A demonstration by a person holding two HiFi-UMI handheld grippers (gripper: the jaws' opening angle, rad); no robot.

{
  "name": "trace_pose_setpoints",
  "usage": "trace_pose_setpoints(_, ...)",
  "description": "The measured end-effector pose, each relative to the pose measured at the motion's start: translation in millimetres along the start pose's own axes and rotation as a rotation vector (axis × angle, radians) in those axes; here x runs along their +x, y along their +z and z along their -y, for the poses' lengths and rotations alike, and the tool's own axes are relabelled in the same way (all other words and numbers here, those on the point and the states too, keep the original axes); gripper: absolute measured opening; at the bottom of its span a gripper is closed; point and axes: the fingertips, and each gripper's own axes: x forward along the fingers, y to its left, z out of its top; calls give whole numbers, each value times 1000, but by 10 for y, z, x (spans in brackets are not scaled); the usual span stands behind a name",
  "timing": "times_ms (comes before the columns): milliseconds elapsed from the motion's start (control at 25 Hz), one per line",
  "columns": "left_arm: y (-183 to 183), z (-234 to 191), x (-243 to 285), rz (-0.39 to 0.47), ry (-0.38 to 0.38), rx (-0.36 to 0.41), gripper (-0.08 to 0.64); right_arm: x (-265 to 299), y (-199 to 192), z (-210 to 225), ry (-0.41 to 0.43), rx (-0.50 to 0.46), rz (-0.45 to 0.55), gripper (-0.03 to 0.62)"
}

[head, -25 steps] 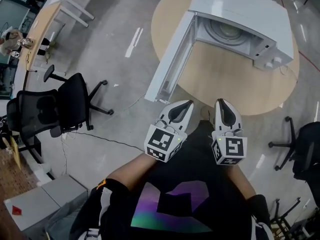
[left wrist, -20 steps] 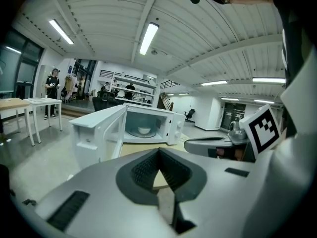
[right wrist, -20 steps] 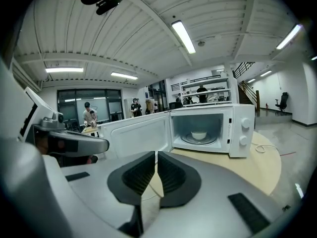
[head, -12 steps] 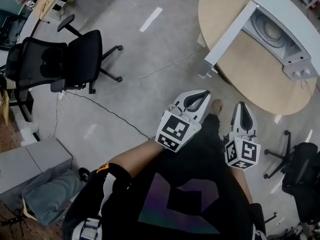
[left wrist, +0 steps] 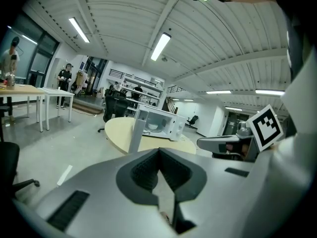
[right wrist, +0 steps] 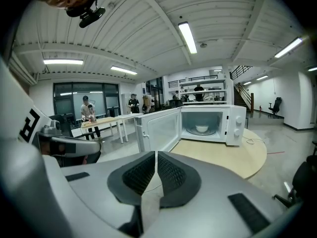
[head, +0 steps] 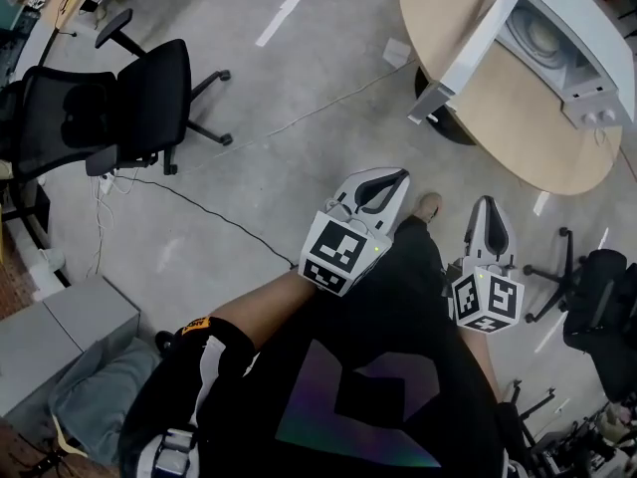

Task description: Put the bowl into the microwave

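Bowl [right wrist: 201, 129] upright, mouth up, inside microwave [right wrist: 237, 125] on worktop [right wrist: 233, 157], well ahead of fingers [right wrist: 171, 175]; door [right wrist: 156, 128] open. Left gripper [head: 395, 178] and right gripper [head: 489, 205] fingers together, empty.

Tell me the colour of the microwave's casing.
White; the microwave shows best in the right gripper view.

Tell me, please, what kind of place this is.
Probably an open office or workshop hall: a black office chair, long desks, and a microwave standing open on a round table.
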Motion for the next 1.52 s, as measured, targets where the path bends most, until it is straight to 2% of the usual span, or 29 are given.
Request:
trace_pose_setpoints(200, -56, 247, -17, -19, -41, 11, 48, -297, -77, 90, -29, 20, -9, 32)
trace_pose_setpoints(400, -221, 484, 22, -42, -65, 32, 48, -513, -311, 246, -56, 46, -25, 31)
trace_pose_setpoints(760, -495, 1328, -41, -70, -34, 66, 48, -1233, -561, 612, -53, 78, 2, 25)
trace_pose_setpoints(960, -603, 1655, -132, -75, 0, 105, 48, -1538, -754, 793, -40, 101, 5, 21)
trace_pose_setpoints(1320, -788, 1810, -490, -102, 87, 151, 48, -1749, -970, 718, 23, 89, 3, 20)
trace_pose_setpoints(1520, -799, 1693, -659, -88, 86, 159, 48, -1827, -943, 474, 37, 71, 7, 20)
